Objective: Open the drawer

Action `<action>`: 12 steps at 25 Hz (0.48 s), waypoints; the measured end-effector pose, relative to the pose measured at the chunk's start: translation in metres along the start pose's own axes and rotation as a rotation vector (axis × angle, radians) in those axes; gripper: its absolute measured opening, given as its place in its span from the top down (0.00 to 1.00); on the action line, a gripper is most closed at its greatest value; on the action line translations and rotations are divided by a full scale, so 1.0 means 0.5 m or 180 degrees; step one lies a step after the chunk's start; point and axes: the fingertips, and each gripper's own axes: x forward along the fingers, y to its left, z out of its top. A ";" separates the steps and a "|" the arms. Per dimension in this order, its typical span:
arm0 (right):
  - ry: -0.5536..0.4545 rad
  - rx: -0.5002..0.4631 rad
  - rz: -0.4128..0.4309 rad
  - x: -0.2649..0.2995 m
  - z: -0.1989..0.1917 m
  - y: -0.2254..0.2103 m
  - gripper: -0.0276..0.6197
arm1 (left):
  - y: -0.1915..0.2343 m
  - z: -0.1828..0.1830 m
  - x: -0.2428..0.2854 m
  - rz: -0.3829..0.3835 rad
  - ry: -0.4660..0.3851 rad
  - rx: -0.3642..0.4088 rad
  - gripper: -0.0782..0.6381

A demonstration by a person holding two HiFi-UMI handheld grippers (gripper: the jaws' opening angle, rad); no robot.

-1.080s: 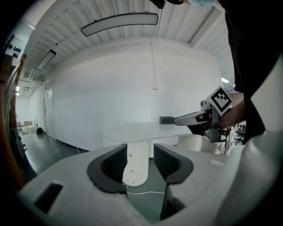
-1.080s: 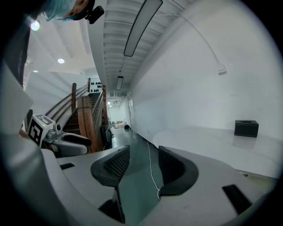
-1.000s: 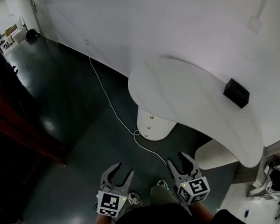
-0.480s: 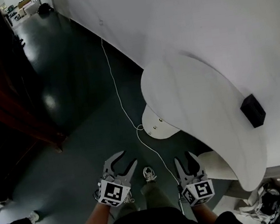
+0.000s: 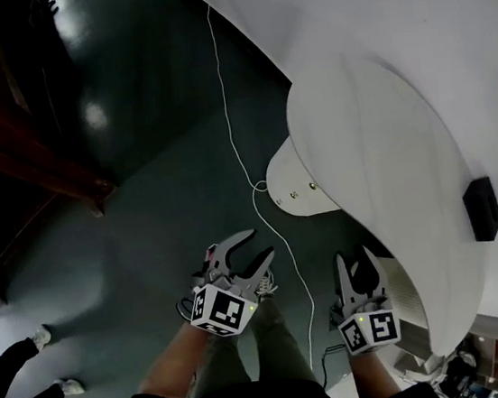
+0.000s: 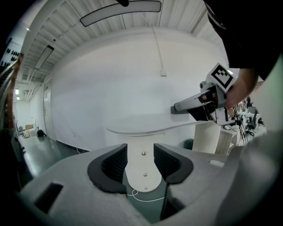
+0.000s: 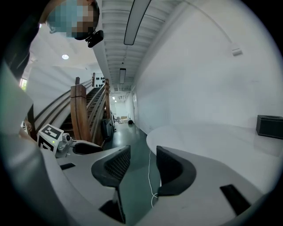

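Note:
No drawer front shows clearly. A white curved tabletop (image 5: 380, 158) stands on a rounded white pedestal (image 5: 295, 187) that carries three small knobs in a row. In the left gripper view that pedestal (image 6: 142, 170) shows between the open jaws, still some way off. My left gripper (image 5: 262, 243) hangs open over the dark floor, short of the pedestal. My right gripper (image 5: 354, 254) is open too and empty, beside the tabletop's near edge. Through its jaws the right gripper view shows floor and the table's rim (image 7: 177, 132).
A white cable (image 5: 234, 123) runs along the dark floor to the pedestal. A black box (image 5: 481, 208) sits on the tabletop. A wooden staircase (image 5: 13, 133) stands at the left. Another person's legs (image 5: 17, 370) are at lower left. A ribbed white cylinder (image 6: 208, 137) stands under the table.
Both grippers have moved forward and down toward the pedestal. The table now lies nearer and further right in the head view. Another person's legs have come into view at lower left.

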 end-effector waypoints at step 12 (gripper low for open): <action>0.0128 -0.0016 0.0091 0.052 -0.060 -0.031 0.68 | 0.017 -0.103 0.123 0.0044 -0.0069 0.0012 0.64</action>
